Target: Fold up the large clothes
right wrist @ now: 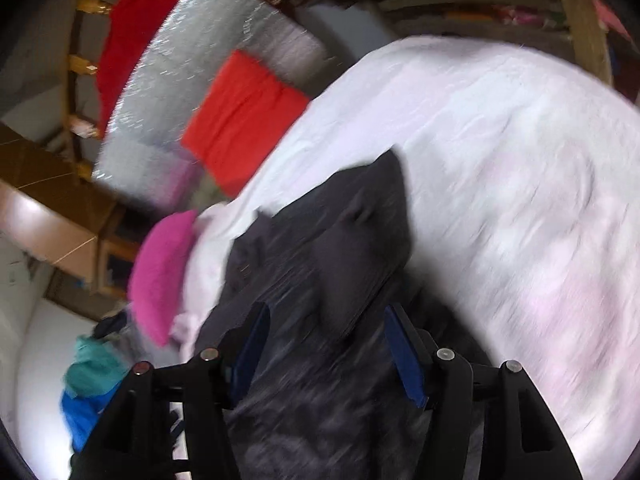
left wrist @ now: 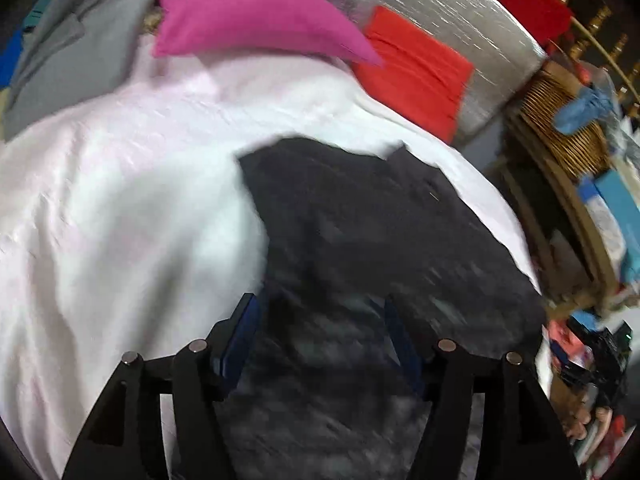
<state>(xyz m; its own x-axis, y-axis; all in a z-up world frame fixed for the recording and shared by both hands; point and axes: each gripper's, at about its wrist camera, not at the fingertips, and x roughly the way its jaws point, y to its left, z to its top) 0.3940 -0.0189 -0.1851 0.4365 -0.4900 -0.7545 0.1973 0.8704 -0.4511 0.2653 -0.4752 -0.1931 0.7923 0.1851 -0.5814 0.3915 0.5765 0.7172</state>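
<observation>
A large dark grey garment (left wrist: 372,240) lies on a white bedsheet (left wrist: 120,200). It also shows in the right wrist view (right wrist: 344,248), partly bunched and folded over itself. My left gripper (left wrist: 320,320) is over the garment's near part, its blue-padded fingers (left wrist: 244,332) spread wide with cloth between them. My right gripper (right wrist: 326,332) is likewise spread over the dark cloth, its blue fingers (right wrist: 404,356) wide apart. Both views are motion-blurred.
A pink pillow (left wrist: 248,12) and a red cushion (left wrist: 416,76) lie at the bed's far end by a silver padded headboard (left wrist: 440,8). Grey clothes (left wrist: 68,48) pile at the left. A wicker basket (left wrist: 560,120) and clutter stand right of the bed.
</observation>
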